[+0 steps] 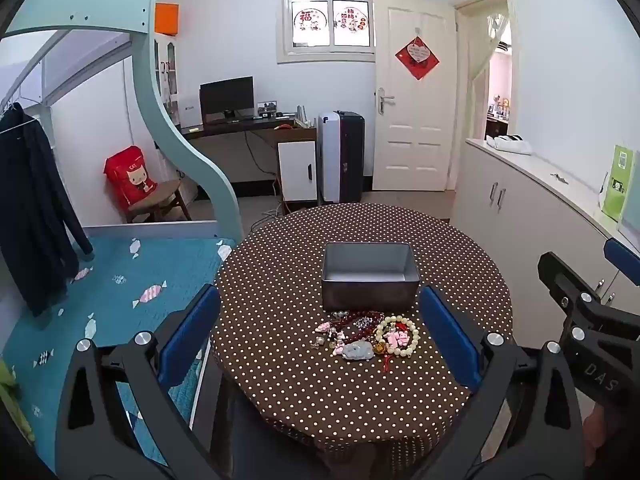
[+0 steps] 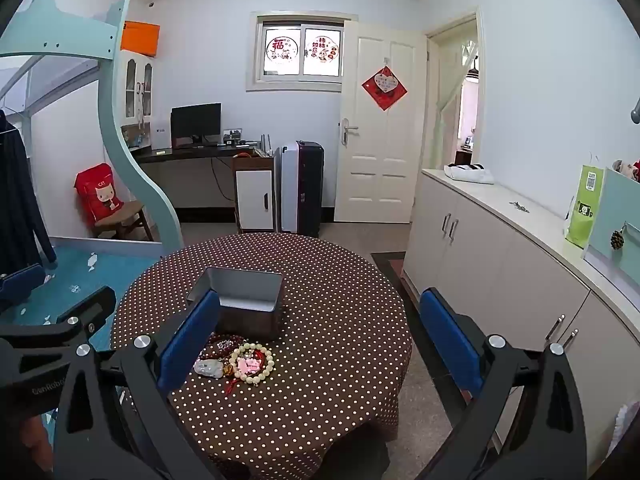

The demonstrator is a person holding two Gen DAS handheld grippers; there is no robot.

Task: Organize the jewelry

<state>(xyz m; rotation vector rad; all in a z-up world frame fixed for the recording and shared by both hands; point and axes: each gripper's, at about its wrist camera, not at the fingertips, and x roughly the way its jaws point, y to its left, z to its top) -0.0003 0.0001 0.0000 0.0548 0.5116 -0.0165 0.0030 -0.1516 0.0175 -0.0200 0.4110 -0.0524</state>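
A heap of jewelry (image 1: 360, 334) lies on a round table under a brown polka-dot cloth (image 1: 280, 264). It holds a cream bead bracelet (image 1: 416, 334), dark red beads (image 1: 354, 322) and a grey-white pendant (image 1: 360, 350). Just behind the heap stands an open, empty grey tin box (image 1: 370, 280). My left gripper (image 1: 320, 292) hangs open above the table's near side, nothing between its blue pads. My right gripper (image 2: 320, 294) is also open and empty, to the right of the jewelry heap (image 2: 240, 360) and the tin box (image 2: 244, 300). Each gripper shows at the edge of the other's view.
A bed with a teal cover (image 1: 120, 280) and a hanging dark coat (image 1: 36, 208) adjoins the table on the left. A long white cabinet (image 2: 500, 248) runs along the right wall. A desk with a monitor (image 1: 226, 98), a suitcase (image 1: 342, 156) and a door (image 1: 412, 120) stand at the back.
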